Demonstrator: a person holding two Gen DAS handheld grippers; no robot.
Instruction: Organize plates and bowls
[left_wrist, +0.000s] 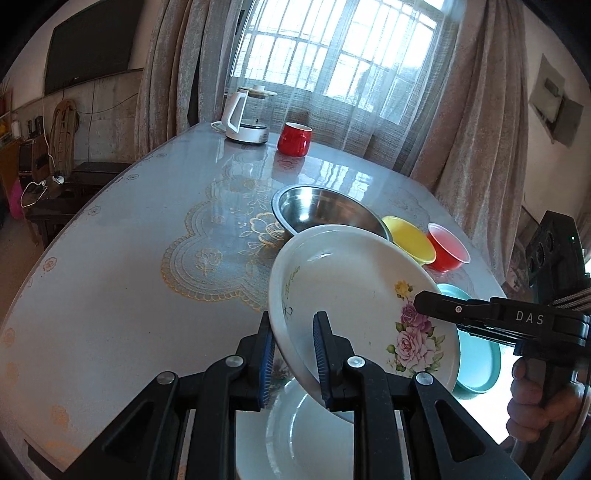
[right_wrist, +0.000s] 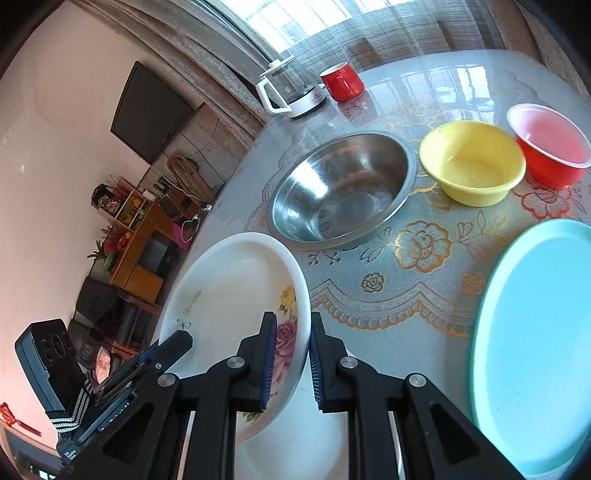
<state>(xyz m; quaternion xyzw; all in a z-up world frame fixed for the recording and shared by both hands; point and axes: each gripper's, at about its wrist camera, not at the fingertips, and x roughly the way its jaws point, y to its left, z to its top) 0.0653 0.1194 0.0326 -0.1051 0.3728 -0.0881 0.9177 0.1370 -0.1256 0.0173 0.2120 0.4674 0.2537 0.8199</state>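
Observation:
A white plate with pink roses (left_wrist: 351, 280) hangs tilted above the table, held by both grippers. My left gripper (left_wrist: 293, 321) is shut on its near left rim, blue pads on either side of the edge. My right gripper (left_wrist: 419, 299) comes in from the right and pinches the opposite rim by the flowers. In the right wrist view the floral plate (right_wrist: 229, 288) has its rim between the right gripper's (right_wrist: 292, 321) pads, and the left gripper (right_wrist: 181, 339) bites the far edge. A plain white plate (left_wrist: 303, 435) lies on the table right under the lifted one.
Beyond the plate stand a steel bowl (right_wrist: 340, 192), a yellow bowl (right_wrist: 472, 162) and a red bowl (right_wrist: 550, 144). A teal plate (right_wrist: 535, 347) lies to the right. A red mug (left_wrist: 293, 138) and a white kettle (left_wrist: 245, 116) stand at the table's (left_wrist: 110, 295) far edge.

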